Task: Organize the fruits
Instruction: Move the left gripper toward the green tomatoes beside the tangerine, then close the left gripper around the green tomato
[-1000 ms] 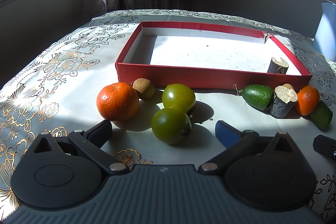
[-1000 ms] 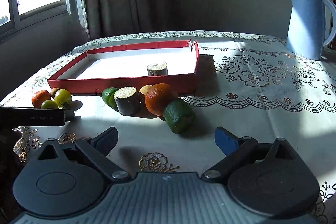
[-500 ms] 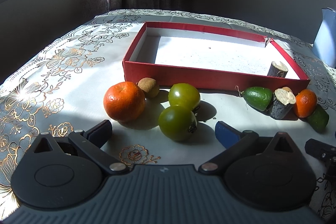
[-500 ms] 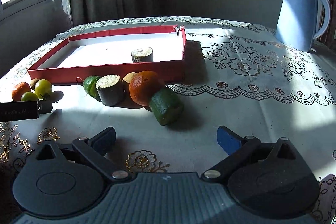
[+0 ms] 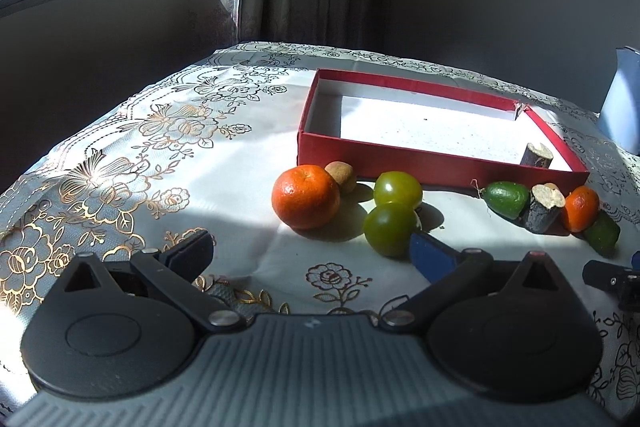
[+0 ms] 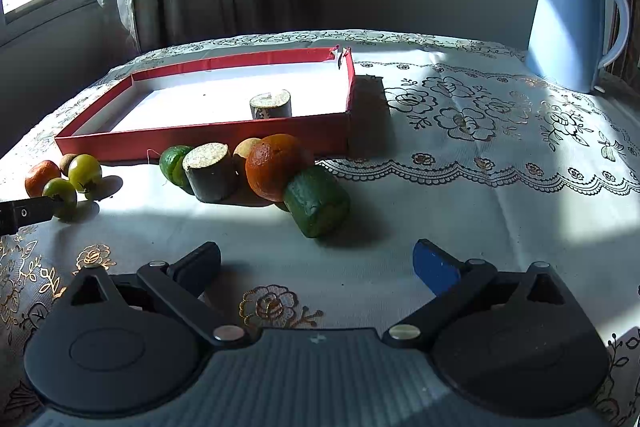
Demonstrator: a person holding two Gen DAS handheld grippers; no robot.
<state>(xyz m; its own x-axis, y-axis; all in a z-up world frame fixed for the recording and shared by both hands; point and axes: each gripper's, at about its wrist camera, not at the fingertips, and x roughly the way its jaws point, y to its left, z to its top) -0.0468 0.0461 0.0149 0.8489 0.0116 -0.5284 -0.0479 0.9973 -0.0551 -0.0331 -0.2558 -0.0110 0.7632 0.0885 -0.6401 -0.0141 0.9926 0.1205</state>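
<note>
- The left claw (image 5: 308, 253) was spread wide and held nothing, low over the worktop (image 5: 224, 187), with its blue finger just beside the nearer green tomato (image 5: 389, 229).
- The right claw (image 6: 316, 263) was likewise released and empty, facing a green avocado-like fruit (image 6: 318, 201) lying on its side.
- The fruits lay in two clusters on the worktop in front of the red tray (image 5: 440, 159). One held a mandarin (image 5: 305, 195), a small brown fruit (image 5: 341, 176) and two green tomatoes; the other held an orange (image 6: 276, 165), two green fruits and a cut log piece (image 6: 210, 171).
- Only a second log piece (image 6: 270, 103) stood inside the tray.
- The tomato looked smooth, round and probably firm, so it could roll or slip; gripping across its widest middle with gentle pressure seemed best.
- The mandarin probably had a softer, grippier peel and would be easier to hold.
- The farther tomato (image 5: 397, 188) touched the nearer one and might be nudged.
- The tray's near wall would need clearing, and a blue kettle (image 6: 568, 27) stood well apart.
</note>
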